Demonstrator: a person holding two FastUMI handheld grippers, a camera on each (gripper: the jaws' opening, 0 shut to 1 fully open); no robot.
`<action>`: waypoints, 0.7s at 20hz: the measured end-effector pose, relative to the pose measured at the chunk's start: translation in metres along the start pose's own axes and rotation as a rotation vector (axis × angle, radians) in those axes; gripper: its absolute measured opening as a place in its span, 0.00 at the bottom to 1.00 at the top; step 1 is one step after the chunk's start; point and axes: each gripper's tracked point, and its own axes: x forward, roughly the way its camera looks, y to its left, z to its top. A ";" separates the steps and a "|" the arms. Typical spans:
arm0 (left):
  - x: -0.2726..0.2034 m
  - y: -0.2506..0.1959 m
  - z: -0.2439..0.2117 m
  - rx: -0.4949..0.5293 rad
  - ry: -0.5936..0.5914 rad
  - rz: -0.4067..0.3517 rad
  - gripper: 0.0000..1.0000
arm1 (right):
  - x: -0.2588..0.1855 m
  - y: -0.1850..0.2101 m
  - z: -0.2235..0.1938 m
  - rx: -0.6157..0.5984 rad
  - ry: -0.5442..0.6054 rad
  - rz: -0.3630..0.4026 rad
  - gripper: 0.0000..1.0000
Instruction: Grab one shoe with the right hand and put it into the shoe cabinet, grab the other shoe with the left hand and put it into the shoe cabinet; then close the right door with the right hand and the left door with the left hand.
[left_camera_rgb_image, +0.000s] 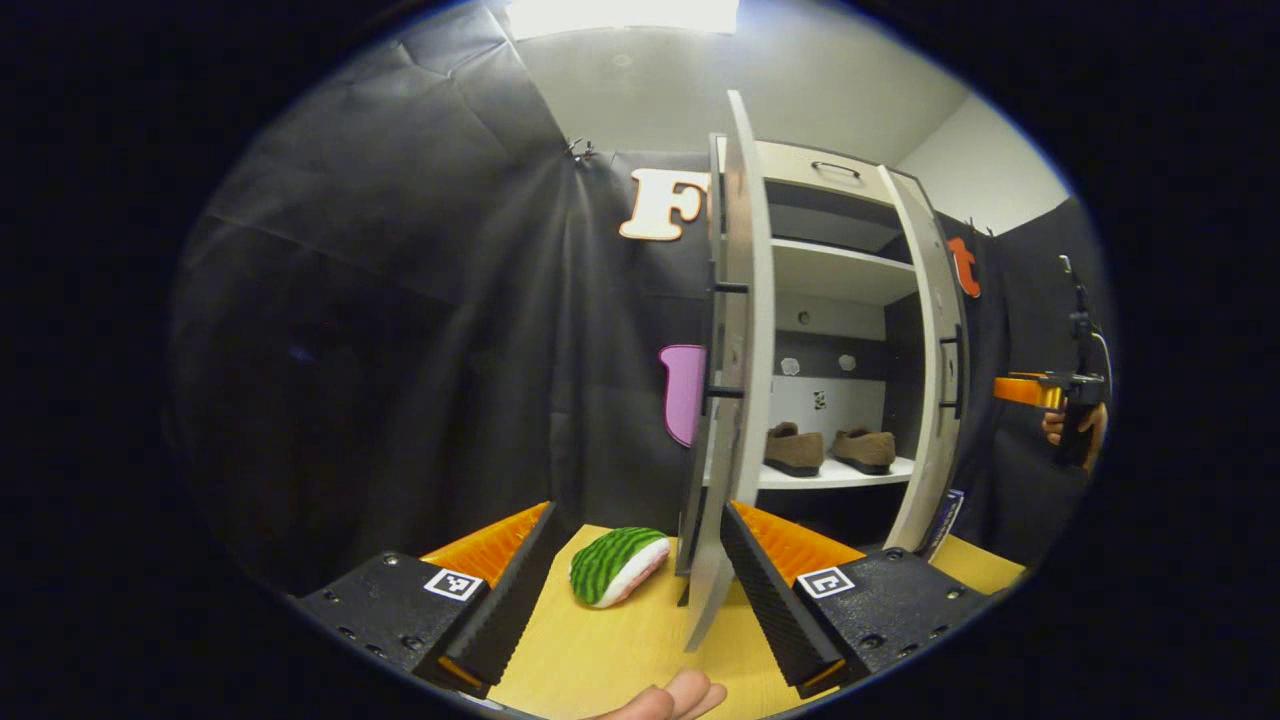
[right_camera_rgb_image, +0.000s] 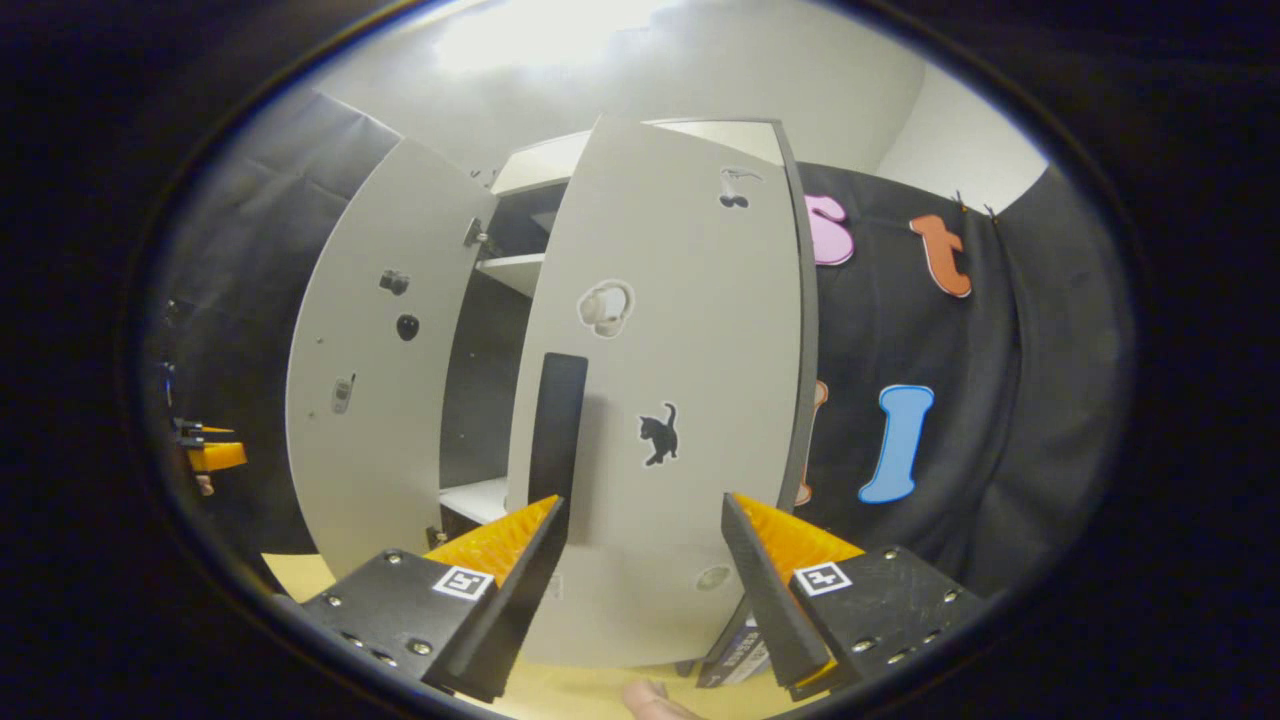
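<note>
Black cloth is hanging as the backdrop behind a pale shoe cabinet (left_camera_rgb_image: 840, 300) that is standing on a light wooden table (left_camera_rgb_image: 620, 640). Two brown shoes (left_camera_rgb_image: 793, 449) are sitting side by side on the cabinet's lower shelf (left_camera_rgb_image: 830, 474), so the loading part of the task looks finished and both doors are still waiting to be closed. In the left gripper view, the left gripper (left_camera_rgb_image: 640, 600) is hovering with its fingers spread wide and holding nothing, the edge of the left door (left_camera_rgb_image: 745, 330) passing between them near the right-hand finger. A green striped plush toy (left_camera_rgb_image: 615, 565) is lying on the table just beside that door. In the right gripper view, the right gripper (right_camera_rgb_image: 645, 590) is facing the outer face of the right door (right_camera_rgb_image: 680, 400), its fingers likewise spread and empty, with the door's dark handle (right_camera_rgb_image: 557, 440) just above its left-hand finger. The likely next job is pushing the right door shut. A push placed near the hinge side could do little, a finger could catch on the handle, and a hard swing could jolt the cabinet or bounce the door back open. When the left door is swung, the left gripper could also straddle its edge and jam.
</note>
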 end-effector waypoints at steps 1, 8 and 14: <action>0.006 0.009 0.001 0.001 0.009 -0.001 0.98 | -0.006 -0.001 -0.002 0.014 -0.006 -0.004 0.94; 0.050 0.050 0.017 0.005 0.057 -0.075 0.96 | -0.045 -0.005 -0.032 0.126 0.032 -0.069 0.94; 0.083 0.053 0.056 0.010 0.055 -0.113 0.96 | -0.081 0.011 -0.048 0.065 0.037 -0.149 0.94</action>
